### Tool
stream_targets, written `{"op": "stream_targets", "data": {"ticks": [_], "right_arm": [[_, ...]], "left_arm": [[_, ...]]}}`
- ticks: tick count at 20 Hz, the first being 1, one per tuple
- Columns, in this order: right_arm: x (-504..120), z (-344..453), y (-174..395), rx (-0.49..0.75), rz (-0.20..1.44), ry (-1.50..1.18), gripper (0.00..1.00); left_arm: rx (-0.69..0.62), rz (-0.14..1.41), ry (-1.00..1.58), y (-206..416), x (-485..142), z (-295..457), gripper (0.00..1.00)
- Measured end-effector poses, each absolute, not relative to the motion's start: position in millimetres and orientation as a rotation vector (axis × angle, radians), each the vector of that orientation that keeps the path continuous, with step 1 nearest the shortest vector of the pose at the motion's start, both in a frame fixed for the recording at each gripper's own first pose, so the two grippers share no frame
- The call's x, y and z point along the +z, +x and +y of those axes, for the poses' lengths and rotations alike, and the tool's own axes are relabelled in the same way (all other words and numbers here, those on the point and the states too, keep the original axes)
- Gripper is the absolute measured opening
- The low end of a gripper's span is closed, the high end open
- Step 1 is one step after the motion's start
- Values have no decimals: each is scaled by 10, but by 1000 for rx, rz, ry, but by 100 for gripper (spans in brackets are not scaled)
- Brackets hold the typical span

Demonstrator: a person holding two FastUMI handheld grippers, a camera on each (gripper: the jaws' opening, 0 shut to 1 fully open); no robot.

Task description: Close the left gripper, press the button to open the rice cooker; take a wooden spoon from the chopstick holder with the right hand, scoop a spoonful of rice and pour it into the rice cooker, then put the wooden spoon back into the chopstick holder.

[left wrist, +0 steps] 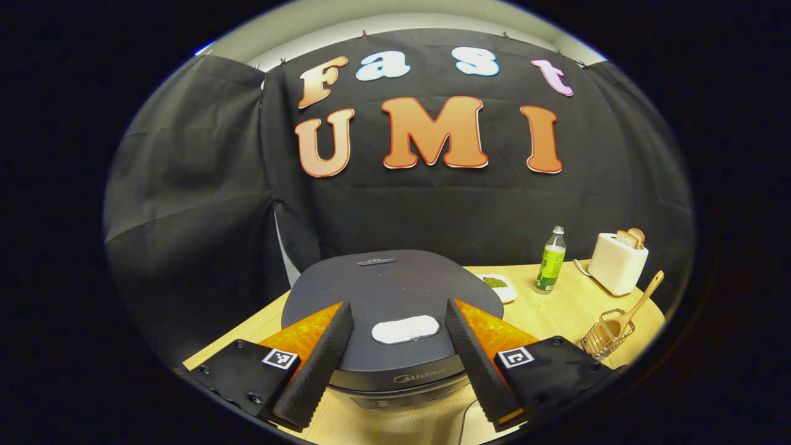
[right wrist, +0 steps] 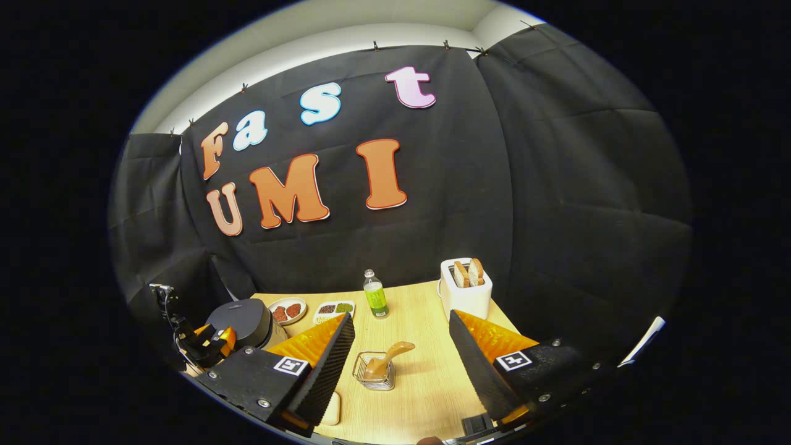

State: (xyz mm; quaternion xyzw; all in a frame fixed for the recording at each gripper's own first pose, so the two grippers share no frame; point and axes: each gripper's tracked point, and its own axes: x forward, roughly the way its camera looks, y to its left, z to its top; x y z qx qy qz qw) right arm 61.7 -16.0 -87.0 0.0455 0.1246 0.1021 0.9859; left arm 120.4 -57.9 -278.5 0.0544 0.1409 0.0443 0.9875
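Left gripper (left wrist: 398, 355): fingers spread wide, holding nothing, positioned above the front edge of the closed rice cooker (left wrist: 389, 296). The white button (left wrist: 406, 329) sits between the fingertips, untouched.

Right gripper (right wrist: 398, 364): fingers spread wide, holding nothing, with bare table (right wrist: 426, 383) between them. The wire chopstick holder (right wrist: 374, 371) stands just ahead in the gap, with the wooden spoon (right wrist: 388, 357) in it, handle tilted right.

Farther back: a green-labelled bottle (right wrist: 374, 295), two small dishes (right wrist: 312, 310) beside the cooker, and a white toaster (right wrist: 465, 287) holding bread, near the table's rear edge at the cloth wall.
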Motion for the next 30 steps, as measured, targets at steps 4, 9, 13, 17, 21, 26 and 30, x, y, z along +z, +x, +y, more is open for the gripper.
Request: {"op": "stream_targets", "data": {"ticks": [4,9,13,17,21,26,30], "right_arm": [[-918,-238,598,179,262,93,95],[-791,-250,563,168,231,82,95],[-710,-201,555,173,206,77,94],[-610,-162,565,177,186,79,95],[-477,-133,568,175,156,67,95],[-243,-90,542,179,110,37,100],[-50,-19,490,194,66,10,95]], "left_arm": [[85,285,141,1206,-2819,-582,100],[90,346,158,1206,-2749,-529,97],[97,346,158,1159,-2441,-499,96],[81,280,126,1118,-1702,-399,100],[106,239,91,929,-759,-154,99],[121,116,95,568,349,32,96],[134,85,92,355,619,129,96]]}}
